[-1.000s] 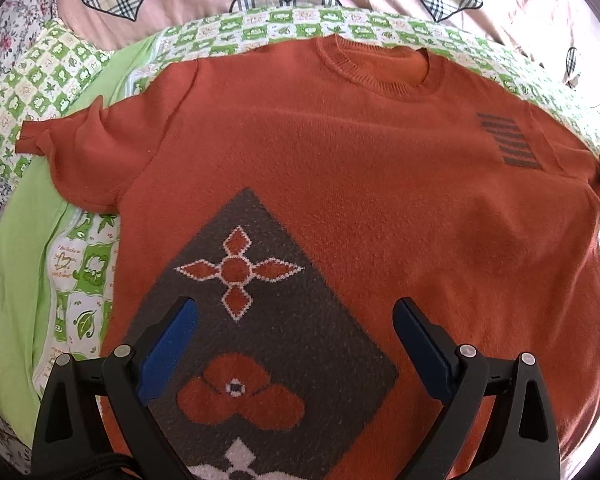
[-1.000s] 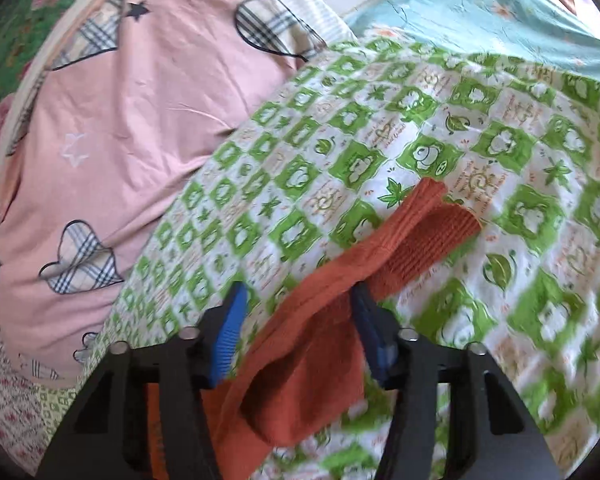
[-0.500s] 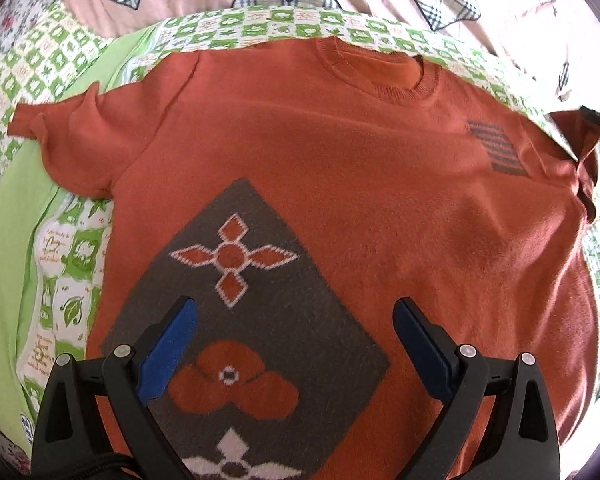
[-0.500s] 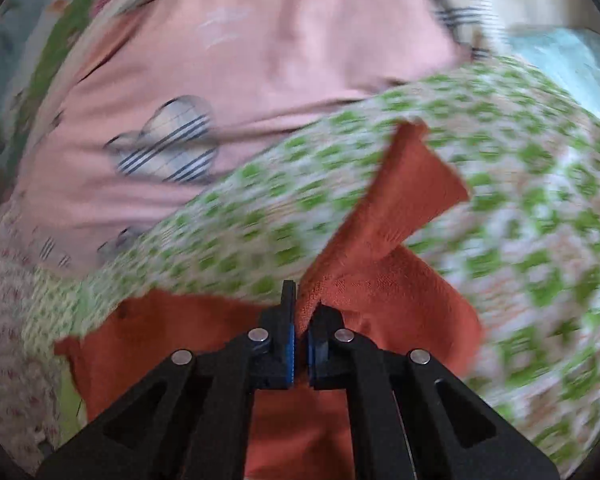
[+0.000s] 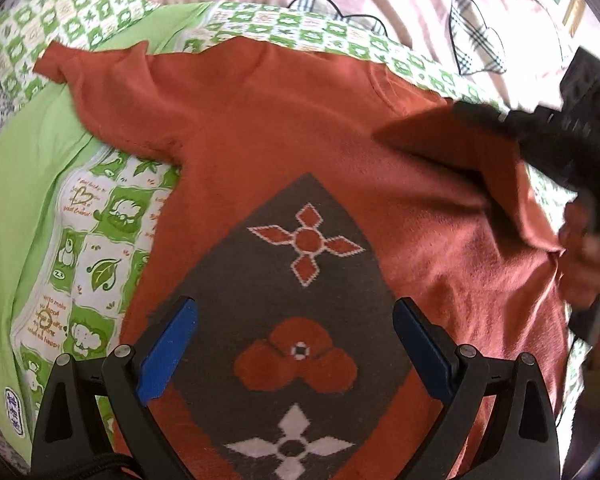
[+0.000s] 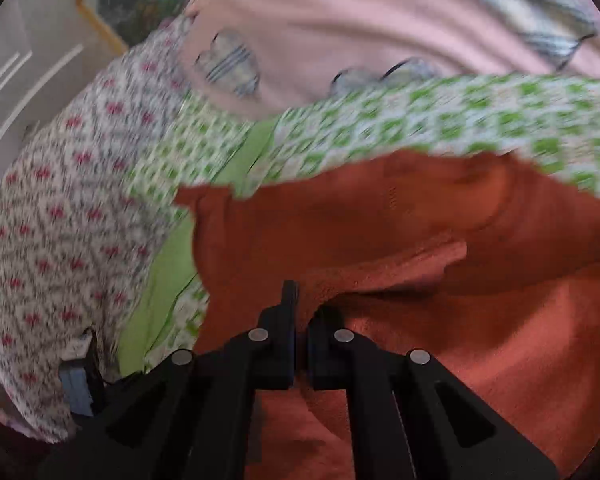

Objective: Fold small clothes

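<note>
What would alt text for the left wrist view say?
An orange knit sweater lies spread on a green-patterned bedsheet, its right sleeve pulled inward by the right gripper. The left gripper hovers open above the hem.

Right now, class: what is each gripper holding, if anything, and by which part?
The right gripper is shut on the orange sweater, pinching its sleeve. The left gripper hovers open above the sweater's patterned front, holding nothing.
</note>
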Demonstrator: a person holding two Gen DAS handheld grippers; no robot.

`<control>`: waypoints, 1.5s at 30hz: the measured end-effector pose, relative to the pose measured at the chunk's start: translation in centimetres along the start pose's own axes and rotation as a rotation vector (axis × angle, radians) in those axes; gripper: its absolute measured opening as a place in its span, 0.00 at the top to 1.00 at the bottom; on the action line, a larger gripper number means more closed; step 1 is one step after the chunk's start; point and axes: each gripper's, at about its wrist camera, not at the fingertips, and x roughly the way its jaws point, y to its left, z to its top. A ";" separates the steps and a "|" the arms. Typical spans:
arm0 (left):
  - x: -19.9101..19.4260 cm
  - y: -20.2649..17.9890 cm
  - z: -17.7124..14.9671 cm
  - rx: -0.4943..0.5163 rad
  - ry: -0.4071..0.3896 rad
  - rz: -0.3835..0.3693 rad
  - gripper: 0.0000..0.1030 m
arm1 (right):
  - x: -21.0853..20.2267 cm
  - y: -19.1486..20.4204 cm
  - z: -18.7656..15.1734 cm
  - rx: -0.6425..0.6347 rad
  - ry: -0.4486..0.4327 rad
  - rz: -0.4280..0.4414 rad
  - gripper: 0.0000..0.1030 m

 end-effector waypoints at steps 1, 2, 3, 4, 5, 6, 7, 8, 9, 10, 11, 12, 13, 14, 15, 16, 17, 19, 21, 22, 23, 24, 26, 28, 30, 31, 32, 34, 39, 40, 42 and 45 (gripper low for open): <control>0.0 0.3 0.1 -0.007 -0.004 -0.010 0.05 | 0.9 0.1 -0.4 -0.003 0.020 0.002 0.95; 0.1 0.5 0.3 -0.012 -0.005 -0.020 0.05 | 1.7 0.0 -0.9 0.003 0.046 0.016 0.93; 0.2 0.5 0.4 -0.015 -0.003 -0.031 0.05 | 1.9 -0.6 -1.3 0.027 0.065 0.030 0.93; 0.3 0.4 0.5 -0.014 0.000 -0.043 0.05 | 2.2 -1.4 -1.9 0.073 0.085 0.043 0.89; 0.4 0.3 0.7 -0.012 0.003 -0.054 0.05 | 2.1 -1.8 -2.3 0.099 0.089 0.046 0.77; 0.6 -0.1 1.0 -0.007 0.007 -0.070 0.05 | 1.5 -2.4 -2.7 0.118 0.080 0.038 0.69; 0.9 -0.6 1.3 -0.002 0.011 -0.084 0.05 | 0.7 -2.9 -3.1 0.130 0.061 0.025 0.56; 1.1 -1.4 1.8 0.004 0.015 -0.108 0.05 | -0.5 -3.5 -3.6 0.145 0.029 0.014 0.53; 1.3 -2.0 2.1 0.008 0.017 -0.126 0.05 | -1.4 -3.9 -3.8 0.159 0.013 0.011 0.53; 1.6 -3.1 2.7 0.016 0.017 -0.155 0.05 | -2.9 -4.7 -4.2 0.186 -0.018 -0.002 0.53; 1.8 -4.0 3.1 0.022 0.015 -0.169 0.04 | -3.8 -5.2 -4.4 0.201 -0.038 -0.015 0.53; 2.1 -5.2 3.6 0.036 0.006 -0.183 0.04 | -4.8 -5.7 -4.6 0.213 -0.060 -0.032 0.53; 2.4 -6.5 4.2 0.055 -0.004 -0.190 0.03 | -5.8 -6.2 -4.9 0.225 -0.087 -0.053 0.53; 3.3 -8.2 5.0 0.085 -0.014 -0.178 0.02 | -6.7 -7.0 -5.2 0.242 -0.103 -0.069 0.52; 3.8 -9.1 5.3 0.099 -0.011 -0.160 0.03 | -7.4 -7.5 -5.5 0.261 -0.116 -0.081 0.52; 4.8 -10.1 5.9 0.115 0.004 -0.138 0.03 | -7.9 -8.0 -5.8 0.277 -0.124 -0.088 0.52; 6.0 -11.1 6.5 0.127 0.015 -0.135 0.04 | -8.3 -8.5 -6.2 0.288 -0.126 -0.096 0.51; 7.4 -11.7 7.3 0.139 0.011 -0.113 0.21 | -8.8 -9.2 -6.8 0.301 -0.124 -0.119 0.51; 8.3 -11.2 7.9 0.142 0.019 -0.106 0.77 | -9.0 -9.8 -7.3 0.311 -0.125 -0.118 0.51; 8.3 -10.2 8.1 0.116 0.022 -0.123 0.80 | -9.2 -10.0 -7.4 0.316 -0.126 -0.120 0.51; 7.7 -8.8 8.1 0.087 -0.011 -0.126 0.79 | -9.3 -10.1 -7.6 0.317 -0.127 -0.123 0.51; 7.2 -7.8 8.1 0.074 -0.035 -0.121 0.72 | -9.4 -10.3 -7.8 0.319 -0.129 -0.124 0.51; 6.6 -5.2 7.6 0.027 -0.061 -0.111 0.59 | -9.6 -10.7 -8.1 0.327 -0.139 -0.119 0.51; 7.1 -3.0 7.2 -0.022 -0.035 -0.139 0.58 | -9.7 -11.0 -8.5 0.331 -0.144 -0.117 0.51; 7.6 -2.3 7.1 -0.032 -0.014 -0.163 0.58 | -9.6 -11.1 -8.7 0.337 -0.144 -0.117 0.51; 7.8 -2.3 7.2 -0.029 -0.016 -0.176 0.57 | -9.6 -11.0 -8.8 0.339 -0.145 -0.117 0.51; 7.8 -2.3 7.4 -0.025 -0.020 -0.186 0.55 | -9.6 -11.0 -8.8 0.339 -0.144 -0.119 0.51; 8.0 -2.5 8.0 -0.020 -0.029 -0.228 0.57 | -10.1 -10.7 -8.8 0.332 -0.151 -0.123 0.51; 7.7 -1.0 7.5 -0.028 -0.065 -0.260 0.80 | -14.4 -10.0 -8.3 0.268 -0.241 -0.218 0.45; 7.7 -0.6 7.0 -0.031 -0.063 -0.270 0.82 | -15.4 -10.2 -8.2 0.260 -0.269 -0.258 0.38; 7.6 -0.2 6.3 -0.034 -0.067 -0.265 0.92 | -17.2 -11.6 -7.9 0.268 -0.307 -0.350 0.34; 6.6 0.2 6.3 -0.050 -0.126 -0.250 0.95 | -17.6 -14.0 -7.3 0.318 -0.292 -0.436 0.34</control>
